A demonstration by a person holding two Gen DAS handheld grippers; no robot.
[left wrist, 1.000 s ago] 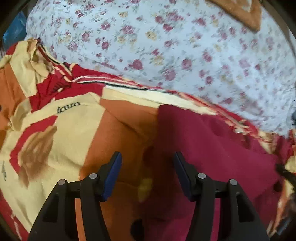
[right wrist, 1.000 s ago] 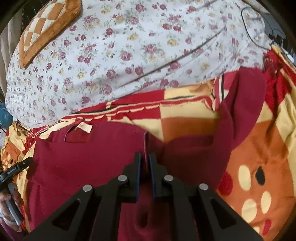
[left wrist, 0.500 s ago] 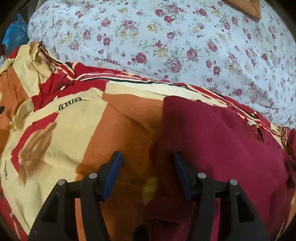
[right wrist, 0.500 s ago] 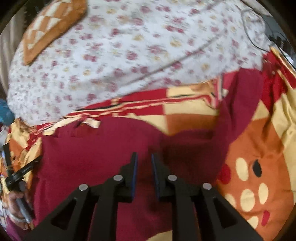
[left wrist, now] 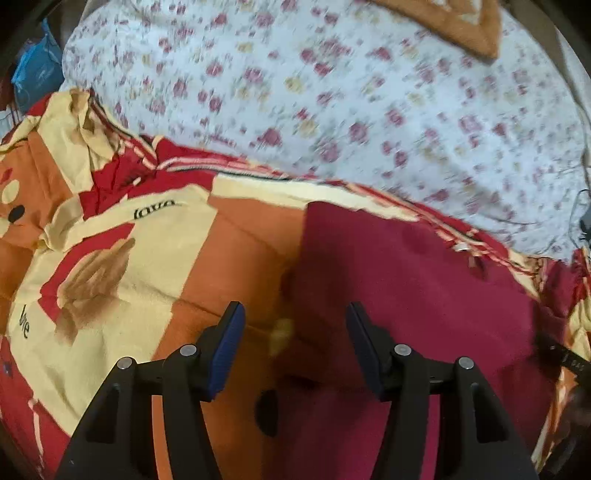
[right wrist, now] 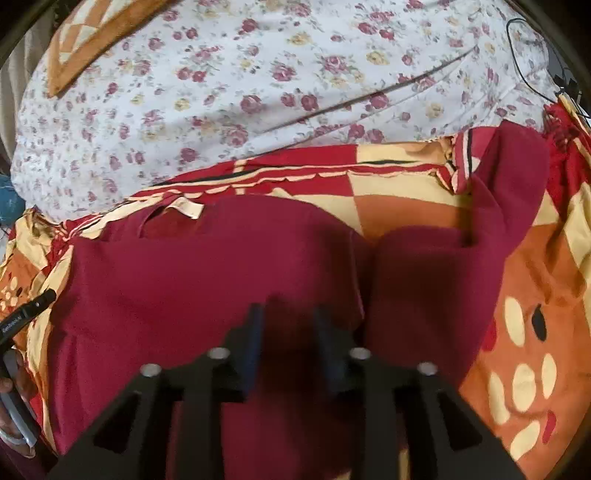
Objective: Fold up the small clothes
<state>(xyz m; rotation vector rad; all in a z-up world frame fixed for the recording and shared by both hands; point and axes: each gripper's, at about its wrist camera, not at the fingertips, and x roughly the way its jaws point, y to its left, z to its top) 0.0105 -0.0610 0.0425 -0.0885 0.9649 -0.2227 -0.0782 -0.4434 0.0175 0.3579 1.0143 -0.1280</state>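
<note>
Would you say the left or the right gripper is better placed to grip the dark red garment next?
Probably the right gripper: its open fingers hang directly over the dark red cloth garment, whereas the left gripper straddles its edge, half over the patterned blanket.

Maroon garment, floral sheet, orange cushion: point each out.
maroon garment (right wrist: pixel 207 280), right wrist view, on its flat middle panel.
floral sheet (right wrist: pixel 280 74), right wrist view, on open printed fabric behind the blanket.
orange cushion (left wrist: pixel 476 33), left wrist view, on its brown border near the corner.
</note>
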